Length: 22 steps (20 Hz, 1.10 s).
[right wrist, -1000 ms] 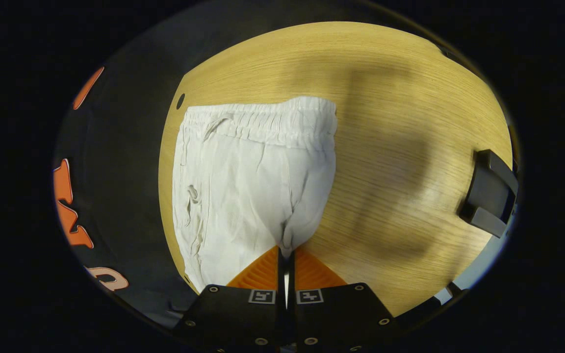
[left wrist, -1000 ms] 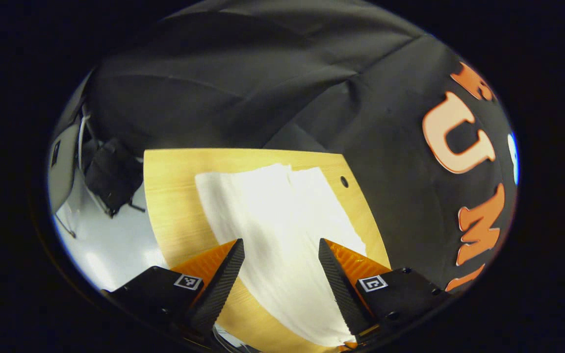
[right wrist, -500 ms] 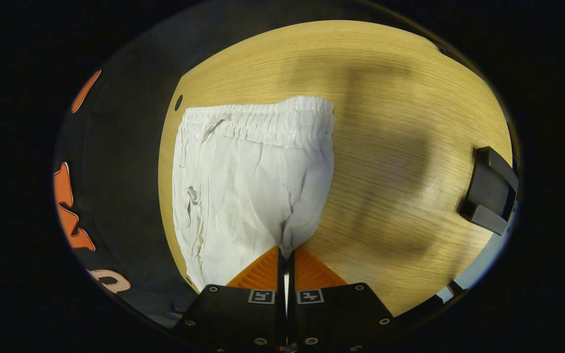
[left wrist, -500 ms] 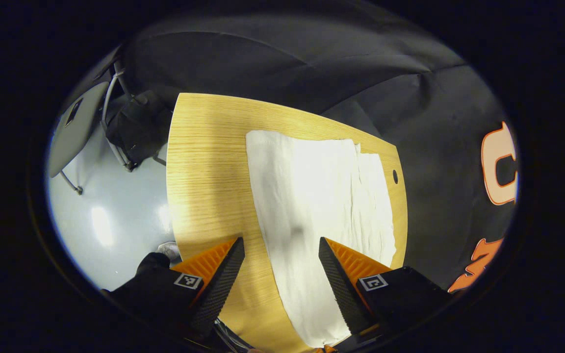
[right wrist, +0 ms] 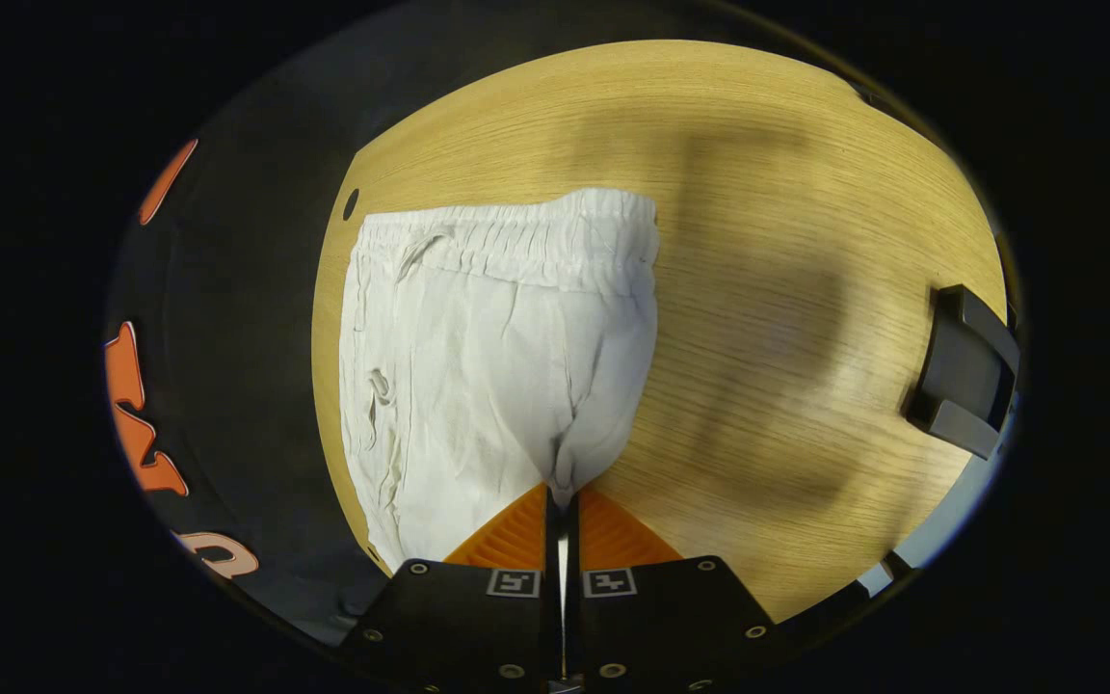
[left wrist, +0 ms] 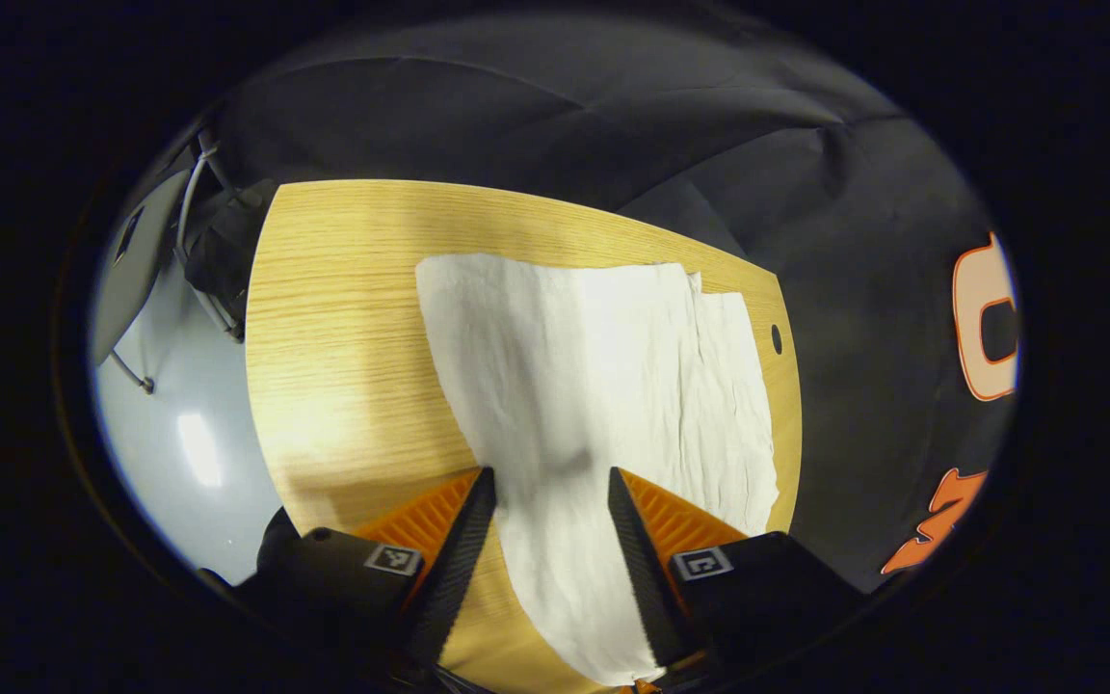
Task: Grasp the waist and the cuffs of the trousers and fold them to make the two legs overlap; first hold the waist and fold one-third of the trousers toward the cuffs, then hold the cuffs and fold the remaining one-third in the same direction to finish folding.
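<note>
Left gripper view
- Change: since half a second ago the fingers have drawn a little closer together, and the table (left wrist: 343, 328) takes up more of the picture on the left.
- Left gripper (left wrist: 547, 477): jaws apart at a moderate gap, with white cloth showing between the tips; cannot tell whether they touch it.
- Trousers (left wrist: 603, 376): white, lying flat on the wooden table, running from between the fingers to the far edge; the far end shows two layers slightly offset on the right.
- Table hole (left wrist: 776, 338): small dark hole just right of the cloth.
- Floor (left wrist: 179, 443): pale grey, left of the table; a chair (left wrist: 131, 270) stands at far left.

Right gripper view
- Change: nothing has moved since half a second ago.
- Right gripper (right wrist: 563, 501): jaws pressed together on a pinch of white fabric at the near end of the cloth.
- Trousers (right wrist: 488, 366): elastic waistband (right wrist: 516, 241) at the far end, wrinkled, on the left part of the table (right wrist: 786, 241).
- Dark object (right wrist: 964, 371): at the right edge of the table, well apart from the cloth.
</note>
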Each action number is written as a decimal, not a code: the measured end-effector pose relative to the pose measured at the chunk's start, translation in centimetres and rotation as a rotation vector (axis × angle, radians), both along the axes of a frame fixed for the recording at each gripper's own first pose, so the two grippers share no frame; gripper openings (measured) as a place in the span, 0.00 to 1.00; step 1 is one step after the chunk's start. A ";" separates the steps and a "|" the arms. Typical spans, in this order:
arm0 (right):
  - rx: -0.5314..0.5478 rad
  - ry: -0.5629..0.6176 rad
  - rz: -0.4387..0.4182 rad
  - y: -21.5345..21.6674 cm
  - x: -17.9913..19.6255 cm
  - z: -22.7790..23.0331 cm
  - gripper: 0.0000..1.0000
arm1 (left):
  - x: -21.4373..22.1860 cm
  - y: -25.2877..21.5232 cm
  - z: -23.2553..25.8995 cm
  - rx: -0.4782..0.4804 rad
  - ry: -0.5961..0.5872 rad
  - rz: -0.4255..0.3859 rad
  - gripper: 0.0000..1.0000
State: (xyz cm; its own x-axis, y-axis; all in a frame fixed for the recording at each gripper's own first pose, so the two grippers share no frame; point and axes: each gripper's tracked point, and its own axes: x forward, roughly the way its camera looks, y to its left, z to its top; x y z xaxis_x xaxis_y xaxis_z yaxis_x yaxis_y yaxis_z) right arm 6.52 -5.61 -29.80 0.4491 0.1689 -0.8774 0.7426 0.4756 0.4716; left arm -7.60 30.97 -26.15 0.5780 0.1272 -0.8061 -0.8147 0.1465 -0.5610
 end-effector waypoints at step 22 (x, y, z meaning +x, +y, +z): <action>-0.016 -0.171 -0.018 2.4 1.2 7.8 0.01 | 4.7 0.8 7.7 -0.007 -0.144 -0.256 0.04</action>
